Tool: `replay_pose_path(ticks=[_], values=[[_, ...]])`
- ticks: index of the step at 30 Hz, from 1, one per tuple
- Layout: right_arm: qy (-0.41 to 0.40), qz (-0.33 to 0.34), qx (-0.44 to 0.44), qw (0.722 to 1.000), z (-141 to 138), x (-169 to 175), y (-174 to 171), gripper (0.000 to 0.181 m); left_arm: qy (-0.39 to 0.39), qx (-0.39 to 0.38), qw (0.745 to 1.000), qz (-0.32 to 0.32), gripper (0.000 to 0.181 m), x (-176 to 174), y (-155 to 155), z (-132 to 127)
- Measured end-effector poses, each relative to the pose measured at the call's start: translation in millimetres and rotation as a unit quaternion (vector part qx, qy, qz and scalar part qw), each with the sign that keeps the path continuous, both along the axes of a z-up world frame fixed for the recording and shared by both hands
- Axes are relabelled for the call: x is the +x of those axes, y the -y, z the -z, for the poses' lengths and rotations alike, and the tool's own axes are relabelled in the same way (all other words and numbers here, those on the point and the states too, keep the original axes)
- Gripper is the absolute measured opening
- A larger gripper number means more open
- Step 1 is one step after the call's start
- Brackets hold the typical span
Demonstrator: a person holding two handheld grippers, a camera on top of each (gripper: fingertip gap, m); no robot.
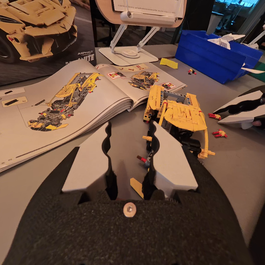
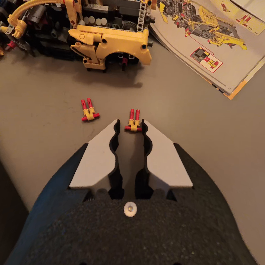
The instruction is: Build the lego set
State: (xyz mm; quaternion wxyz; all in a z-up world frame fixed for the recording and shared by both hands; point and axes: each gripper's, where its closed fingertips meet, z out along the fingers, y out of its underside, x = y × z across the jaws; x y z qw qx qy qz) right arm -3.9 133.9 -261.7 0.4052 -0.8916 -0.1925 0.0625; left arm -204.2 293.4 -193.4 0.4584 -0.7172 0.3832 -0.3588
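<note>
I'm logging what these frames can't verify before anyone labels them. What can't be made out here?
- Left wrist view: the car model's near left side is hidden behind the left gripper's finger.
- Right wrist view: the car model is cut off by the top edge.
- Left wrist view: the tiny parts by the blue bin are too small to identify.
- Right wrist view: whether the right gripper touches the red-and-yellow piece between its fingertips is unclear.
</note>
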Motion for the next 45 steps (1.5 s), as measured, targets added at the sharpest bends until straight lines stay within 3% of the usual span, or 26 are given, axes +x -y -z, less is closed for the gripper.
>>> replay_pose_path(ticks=[6, 11, 14, 17, 20, 23, 28, 30, 37, 43, 45], values=[[0.027, 0.005, 0.007, 1.000, 0, 3, -1, 0.013, -0.017, 0.010, 1.000, 0.006, 0.055, 3, 3, 4], [0.134, -0.009, 0.085, 0.987, -22, 5, -6, 0.013, 0.008, -0.004, 1.000, 0.025, 0.054, 6, 10, -3], [0.234, -0.039, 0.178, 0.955, -48, -4, -9, 0.013, 0.076, -0.028, 0.991, 0.106, 0.054, 18, 40, -26], [0.321, -0.077, 0.266, 0.906, -74, -31, -7, 0.013, 0.203, -0.081, 0.940, 0.263, 0.048, 29, 103, -72], [0.369, -0.119, 0.343, 0.856, -96, -73, -2, 0.013, 0.163, -0.140, 0.928, 0.305, 0.047, 46, 127, -57], [0.389, -0.140, 0.375, 0.830, -103, -100, -2, 0.013, 0.129, -0.146, 0.927, 0.319, 0.046, 59, 138, -44], [0.375, -0.164, 0.394, 0.823, -106, -130, -1, 0.012, 0.108, -0.156, 0.916, 0.353, 0.036, 62, 155, -37], [0.369, -0.174, 0.390, 0.825, -103, -139, -1, 0.012, 0.107, -0.152, 0.912, 0.365, 0.022, 59, 161, -36], [0.355, -0.193, 0.399, 0.823, -102, -148, 1, 0.012, 0.103, -0.155, 0.902, 0.390, 0.004, 54, 171, -35], [0.291, -0.165, 0.436, 0.835, -111, -150, 6, 0.013, 0.119, -0.148, 0.897, 0.398, 0.004, 53, 174, -41], [0.243, -0.165, 0.441, 0.848, -115, -153, 9, 0.026, 0.119, -0.139, 0.902, 0.391, 0.004, 54, 170, -41]])
